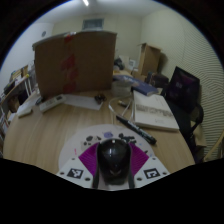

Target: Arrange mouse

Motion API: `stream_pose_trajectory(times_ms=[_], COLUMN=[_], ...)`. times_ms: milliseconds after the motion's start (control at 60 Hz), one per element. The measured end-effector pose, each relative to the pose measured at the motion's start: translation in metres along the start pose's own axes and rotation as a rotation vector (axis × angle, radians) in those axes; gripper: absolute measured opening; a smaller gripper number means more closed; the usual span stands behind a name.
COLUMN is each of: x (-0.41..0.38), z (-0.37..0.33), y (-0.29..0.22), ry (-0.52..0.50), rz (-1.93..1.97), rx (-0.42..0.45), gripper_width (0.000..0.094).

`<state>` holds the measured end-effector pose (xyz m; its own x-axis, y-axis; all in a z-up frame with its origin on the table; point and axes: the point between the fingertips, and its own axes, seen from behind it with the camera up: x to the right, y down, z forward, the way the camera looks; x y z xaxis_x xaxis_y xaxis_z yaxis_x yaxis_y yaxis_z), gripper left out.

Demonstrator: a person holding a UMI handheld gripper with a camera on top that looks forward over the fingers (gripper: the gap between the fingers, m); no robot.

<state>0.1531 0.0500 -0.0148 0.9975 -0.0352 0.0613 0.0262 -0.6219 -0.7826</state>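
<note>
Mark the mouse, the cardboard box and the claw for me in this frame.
mouse [114,158], gripper view, top of its black shell, between the fingers.
cardboard box [76,62], gripper view, middle of its front face.
claw [115,167], gripper view, midway between its fingertips.

One mouse [114,160] is counted, dark and rounded, held between two fingers [88,160] with magenta pads. One gripper [114,172] is seen. One wooden table [60,130] is counted. One large cardboard box [75,62] is placed at 11 o'clock from the mouse. One open book or stack of papers [155,110] is seen at 1 o'clock. One dark chair [185,90] is counted at 2 o'clock. Small clutter around the box is perhaps several items; it cannot be counted reliably.
</note>
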Motion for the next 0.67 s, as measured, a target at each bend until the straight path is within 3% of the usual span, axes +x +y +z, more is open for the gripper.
stream_pose_trajectory(times_ms=[17,117,150,167,267,317,533,667], x=[0.0,0.0,0.0,0.0,-0.001,0.0,0.003,0.011], z=[0.0,0.001,0.002,0.002,-0.009,-0.024,-0.127,-0.177], y=[-0.007,-0.004,-0.005,-0.004,-0.006,-0.011,0.01,0.045], ry=[-0.004,-0.022,-0.028,-0.03,-0.058,-0.067,-0.114,-0.13], rz=[0.007,0.048,0.059,0.063,0.048,0.035,0.011,0.0], rx=[0.029,0.004,0.003,0.001,0.035,0.065,0.164,0.181], gripper_width=[0.0403,0.0497,0.058,0.0551,0.0869,0.0829,0.0843,0.0847])
